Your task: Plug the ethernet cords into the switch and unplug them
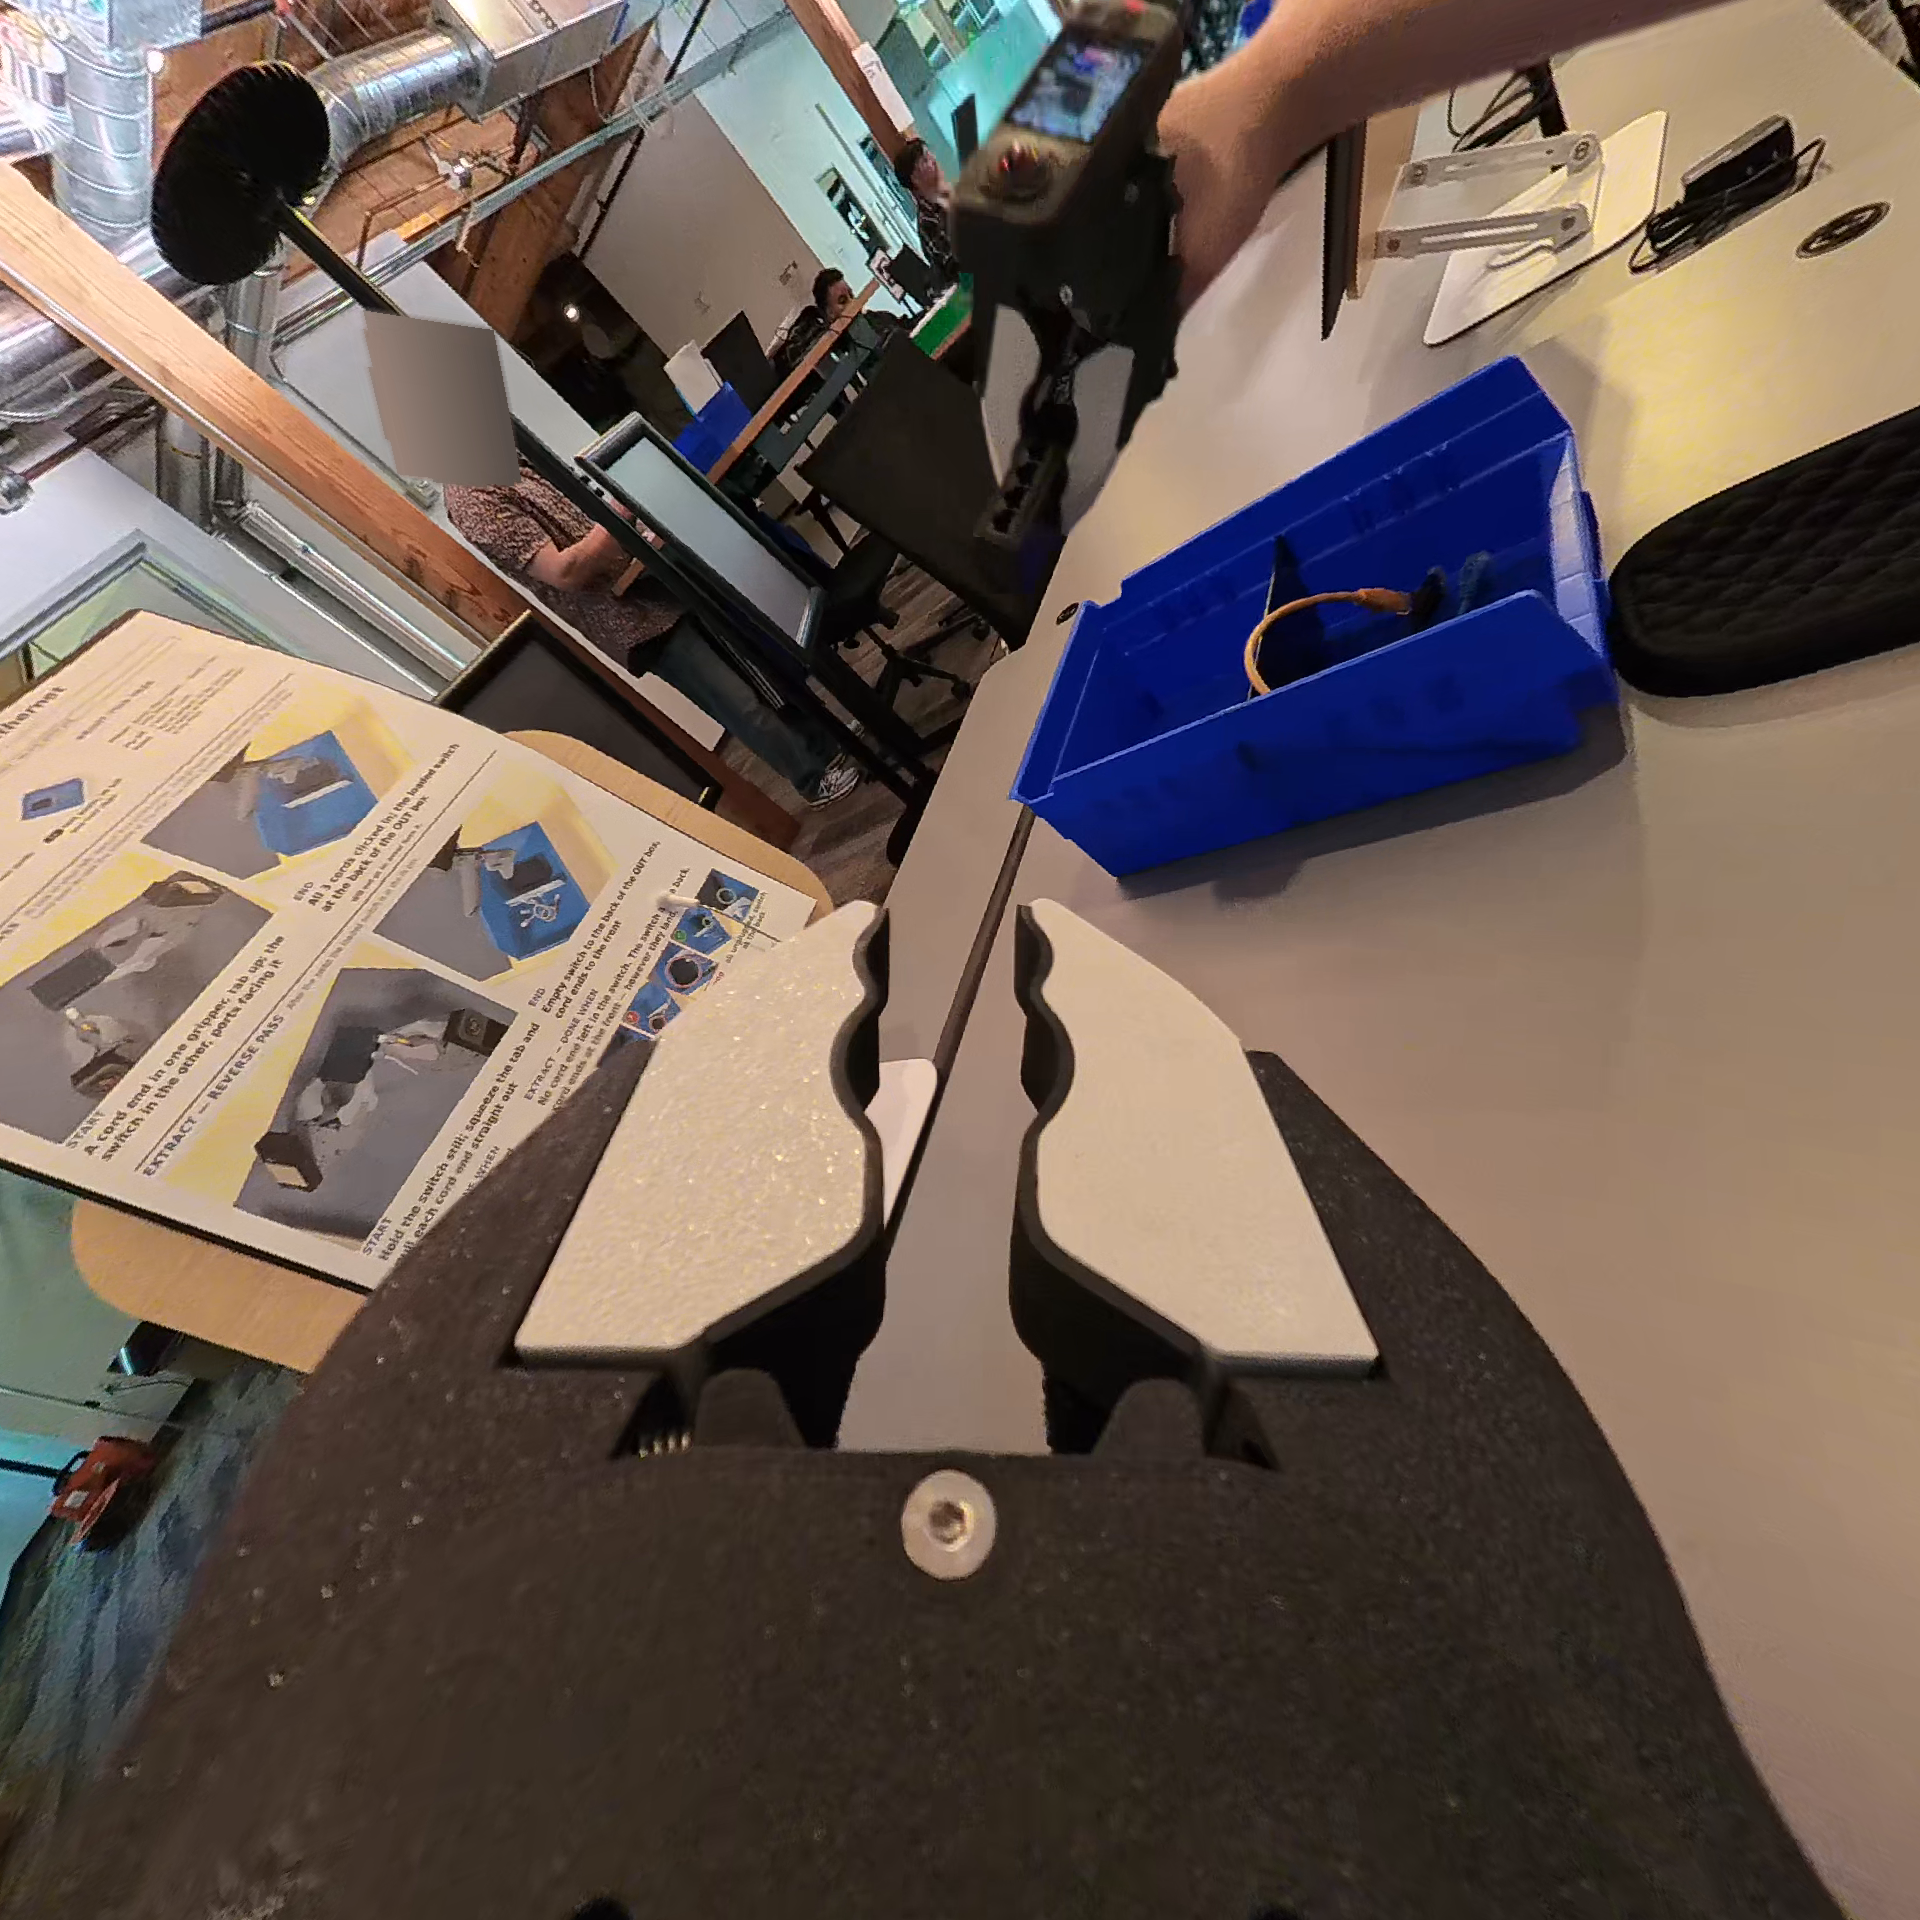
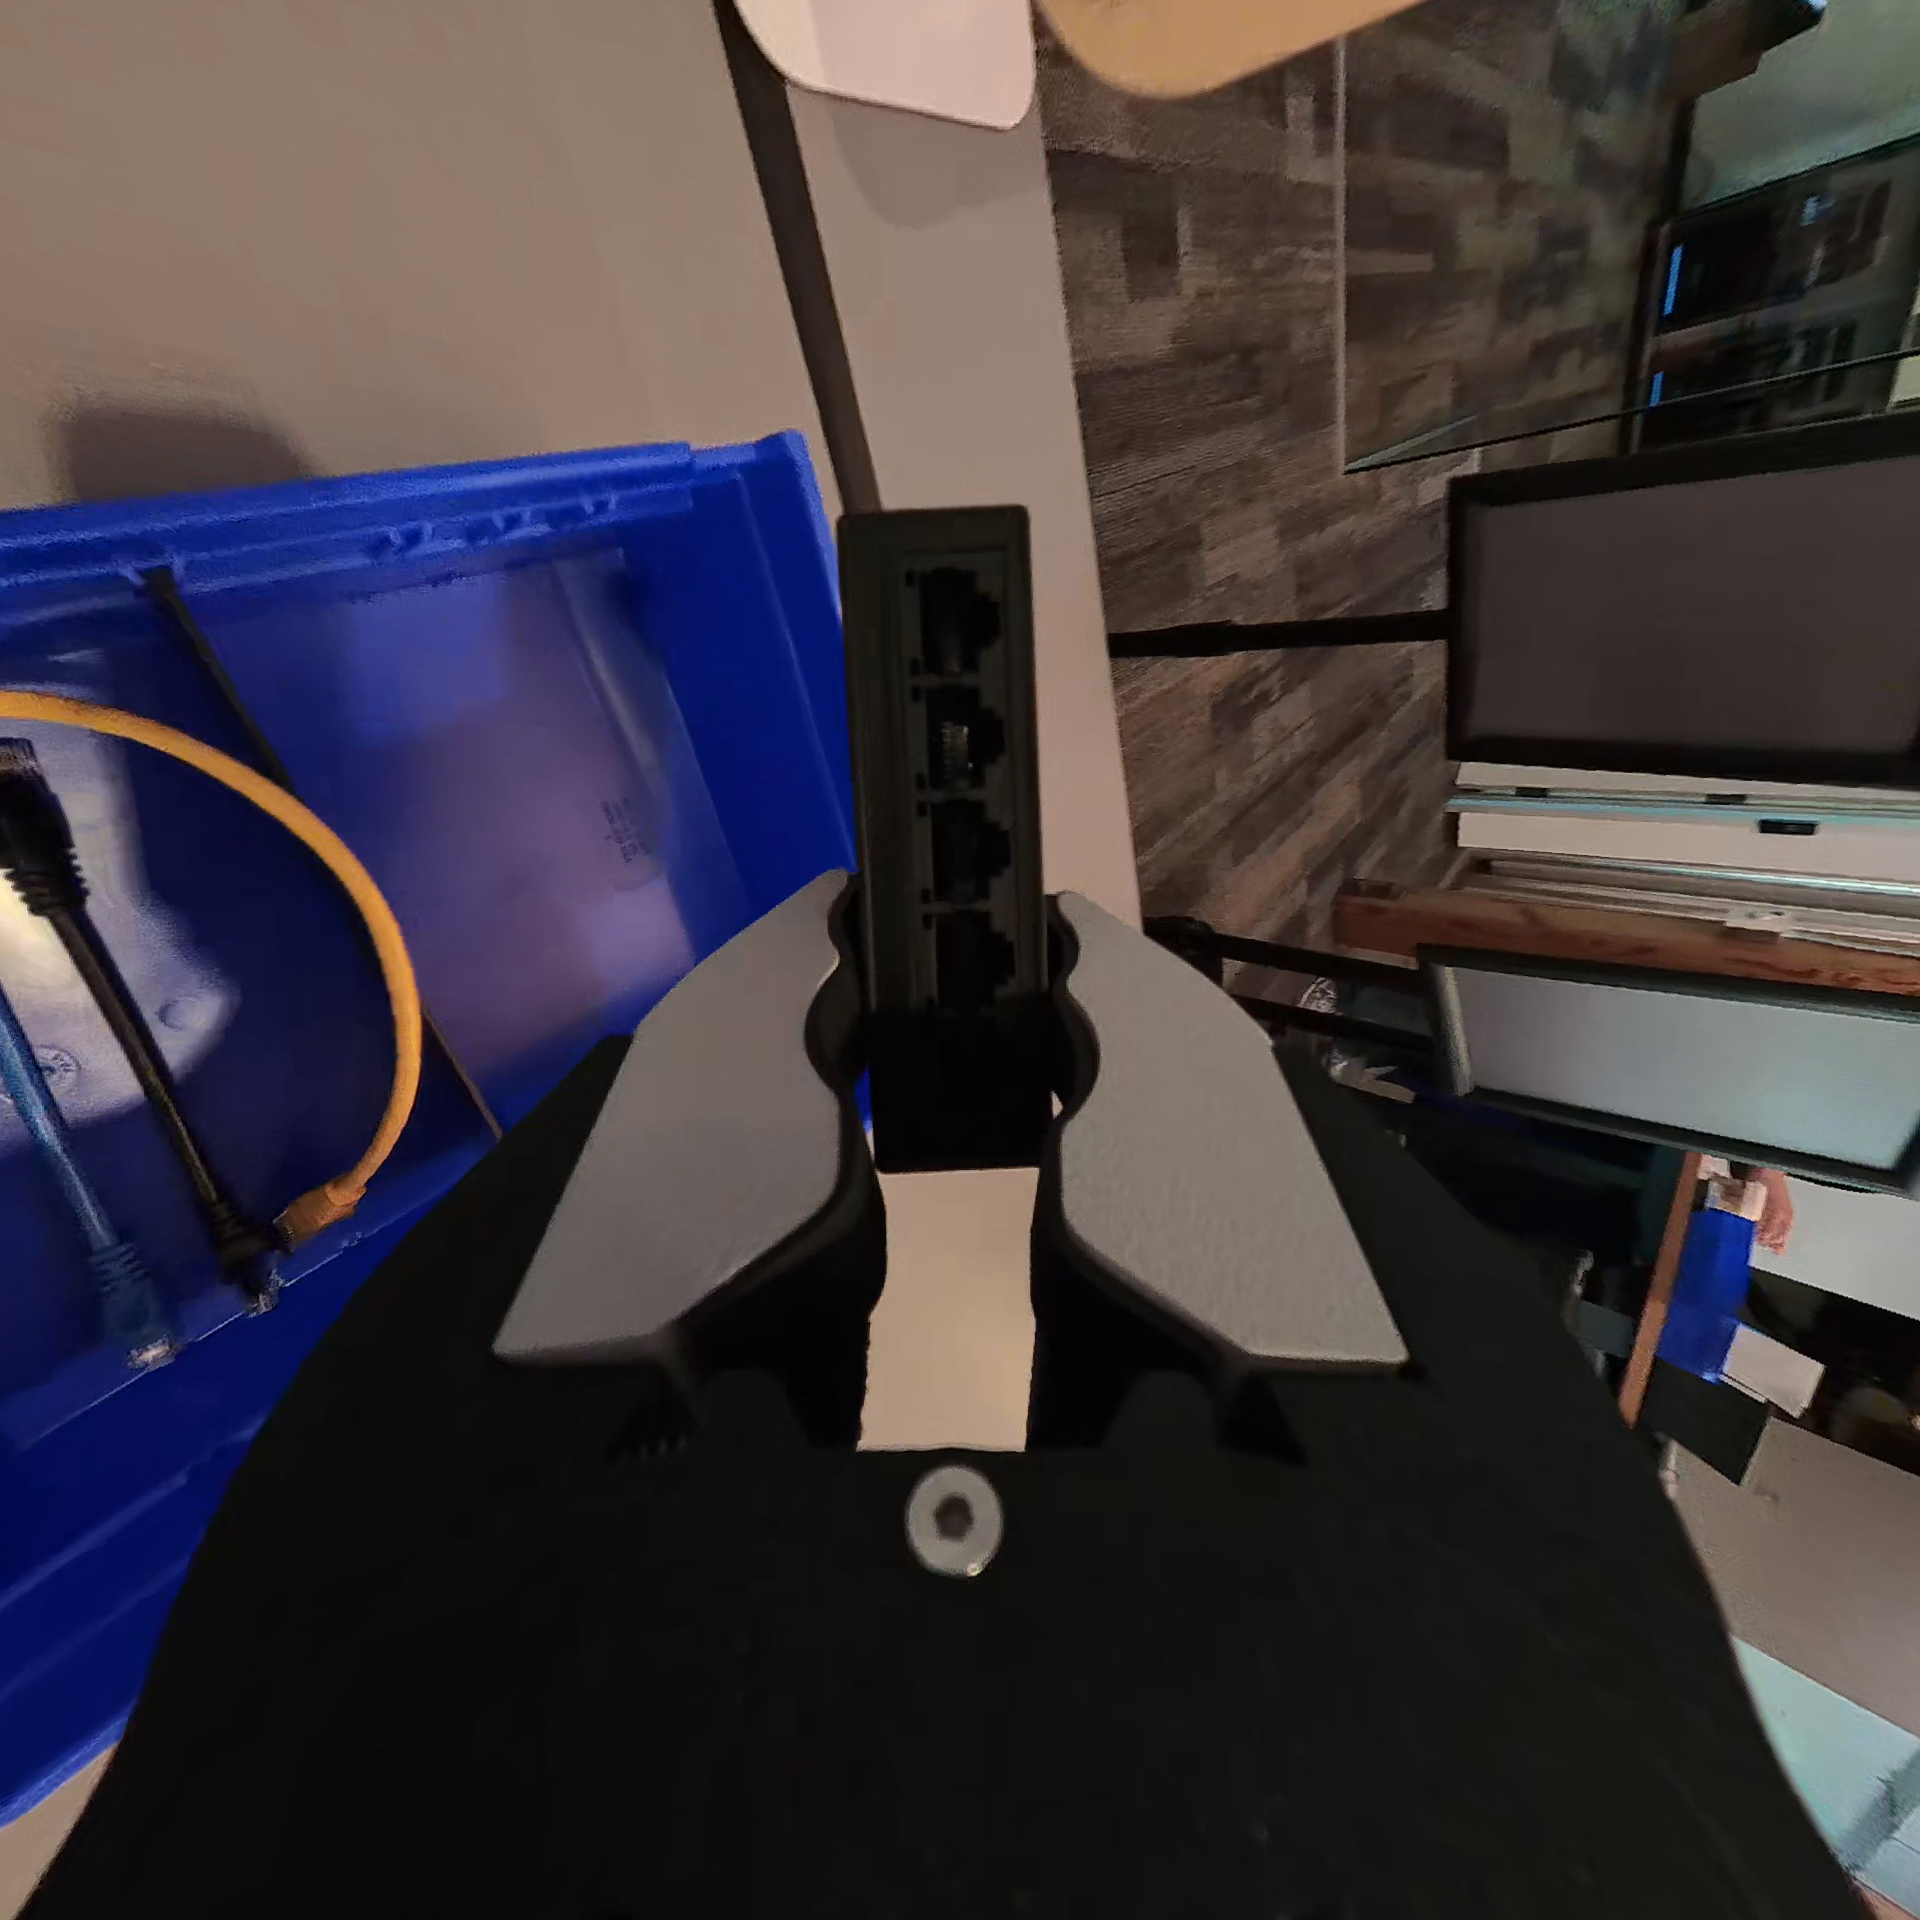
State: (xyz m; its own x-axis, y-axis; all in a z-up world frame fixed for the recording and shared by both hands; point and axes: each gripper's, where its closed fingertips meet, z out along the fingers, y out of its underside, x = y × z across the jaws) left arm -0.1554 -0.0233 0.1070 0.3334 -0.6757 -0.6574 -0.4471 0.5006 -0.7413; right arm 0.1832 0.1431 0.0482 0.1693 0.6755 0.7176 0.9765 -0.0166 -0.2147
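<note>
The right gripper (image 2: 951,935) pinches the black switch (image 2: 940,790) by its near end, fingers pressed on both narrow sides, ports facing the camera and all apparently empty. The left gripper (image 1: 951,966) is spread a little and holds nothing, hovering over the grey surface (image 1: 1351,1143).

Judging from this, the step is fetching a cord. The left gripper should probably reach into the blue bin (image 1: 1320,748) and take a plug just behind its boot, tab kept clear, while the right holds the switch steady with ports toward it.

Farther off, the yellow cord (image 2: 384,935), black cord (image 2: 114,997) and blue cord (image 2: 62,1164) lie loose in the bin, just beside the switch.
</note>
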